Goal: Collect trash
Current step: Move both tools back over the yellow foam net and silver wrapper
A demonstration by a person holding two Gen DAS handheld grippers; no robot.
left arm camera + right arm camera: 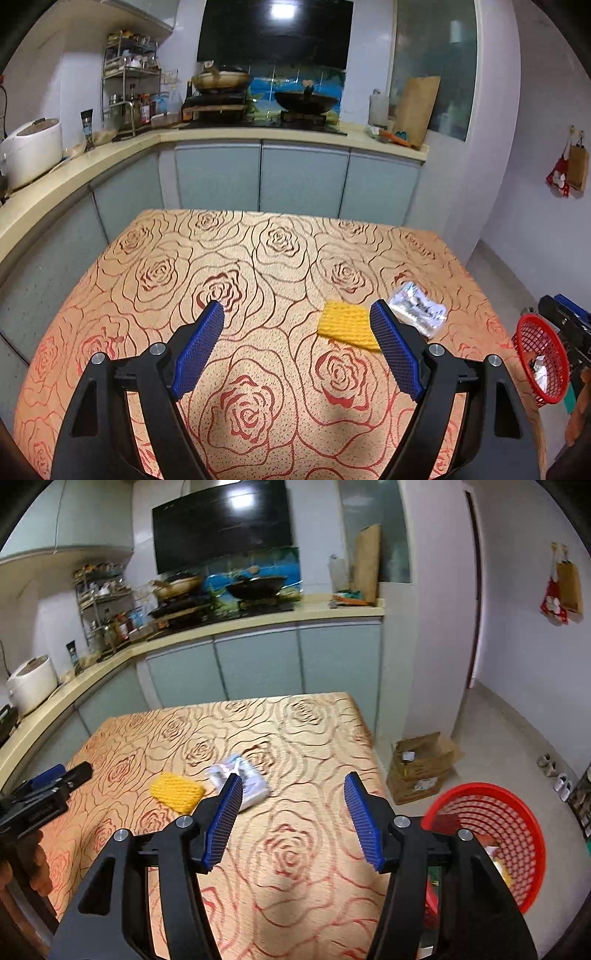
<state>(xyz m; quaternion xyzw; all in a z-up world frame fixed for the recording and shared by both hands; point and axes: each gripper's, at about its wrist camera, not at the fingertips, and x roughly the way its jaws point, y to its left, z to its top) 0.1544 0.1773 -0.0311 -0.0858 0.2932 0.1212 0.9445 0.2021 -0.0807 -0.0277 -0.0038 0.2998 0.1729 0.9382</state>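
A yellow foam net piece (347, 324) (176, 791) and a crumpled white-silver wrapper (417, 306) (242, 781) lie side by side on the rose-patterned table (258, 266) (295, 849). A red mesh basket (541, 357) (491, 834) with some trash inside stands past the table's right edge. My left gripper (297, 308) is open and empty above the table, its right finger just beside the yellow piece. My right gripper (293, 781) is open and empty, its left finger in front of the wrapper. The left gripper also shows in the right wrist view (55, 779).
A kitchen counter (110, 147) with a rice cooker (31, 147), spice rack, stove and wok runs behind and left of the table. An open cardboard box (421, 764) sits on the floor to the right. Shoes lie by the far right wall.
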